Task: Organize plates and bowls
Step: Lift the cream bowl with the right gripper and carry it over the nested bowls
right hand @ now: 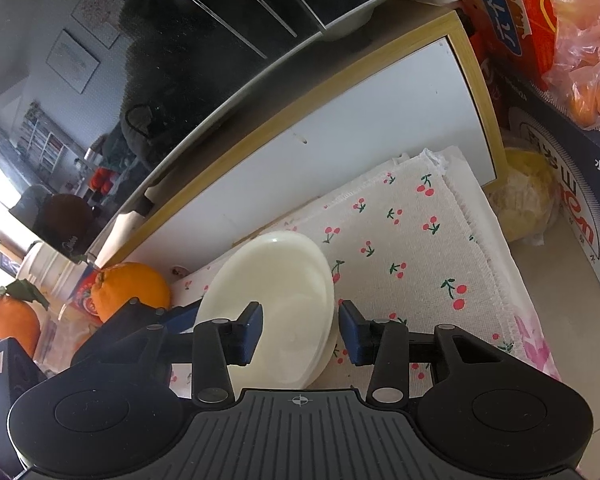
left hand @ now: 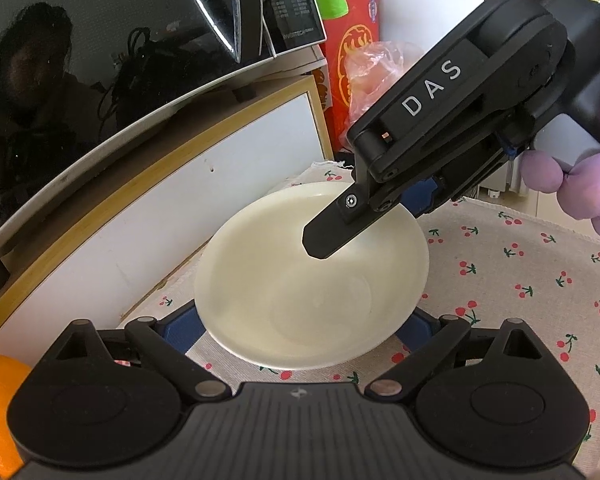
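White bowl [left hand: 312,276] sits on cherry-print cloth [left hand: 520,280], looks stacked on another dish. Left gripper [left hand: 300,330] spread wide around its near rim; right gripper [right hand: 300,334] parted astride its edge, not clamped. Stack seems formed, placement left.

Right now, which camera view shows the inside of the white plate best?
The left wrist view: the white plate faces the camera, its whole basin visible, though the right claw covers part. The right wrist view shows it obliquely, partly behind a finger.
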`<state>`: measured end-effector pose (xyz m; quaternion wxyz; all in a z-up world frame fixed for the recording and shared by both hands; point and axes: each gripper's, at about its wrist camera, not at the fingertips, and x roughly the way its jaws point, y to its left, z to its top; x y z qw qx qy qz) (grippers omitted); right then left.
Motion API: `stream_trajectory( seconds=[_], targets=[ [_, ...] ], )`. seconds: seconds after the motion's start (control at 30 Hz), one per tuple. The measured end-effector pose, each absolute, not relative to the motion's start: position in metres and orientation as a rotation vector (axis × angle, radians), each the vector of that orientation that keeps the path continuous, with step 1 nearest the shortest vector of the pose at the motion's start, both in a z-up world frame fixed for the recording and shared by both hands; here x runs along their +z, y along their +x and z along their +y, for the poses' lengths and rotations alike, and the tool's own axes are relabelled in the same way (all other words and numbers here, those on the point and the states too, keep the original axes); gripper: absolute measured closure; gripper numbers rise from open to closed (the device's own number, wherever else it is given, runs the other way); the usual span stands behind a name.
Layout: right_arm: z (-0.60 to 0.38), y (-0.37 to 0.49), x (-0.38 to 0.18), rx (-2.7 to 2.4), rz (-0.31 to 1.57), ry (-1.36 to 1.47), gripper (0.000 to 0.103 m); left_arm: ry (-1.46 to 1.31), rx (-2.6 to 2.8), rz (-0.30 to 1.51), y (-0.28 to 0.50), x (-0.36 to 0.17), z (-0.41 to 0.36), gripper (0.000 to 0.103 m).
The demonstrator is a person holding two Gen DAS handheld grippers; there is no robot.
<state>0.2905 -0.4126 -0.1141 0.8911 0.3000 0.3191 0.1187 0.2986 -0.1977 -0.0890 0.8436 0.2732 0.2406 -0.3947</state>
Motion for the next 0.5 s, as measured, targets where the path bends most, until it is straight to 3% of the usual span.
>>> stream_trajectory(
  seconds=[0.5],
  targets=[
    [-0.401,0.264,-0.075,0.273,0.626,0.628,0.062,0.598,-0.794,0.496,0.278,-0.045,-0.191,0.006]
  ],
)
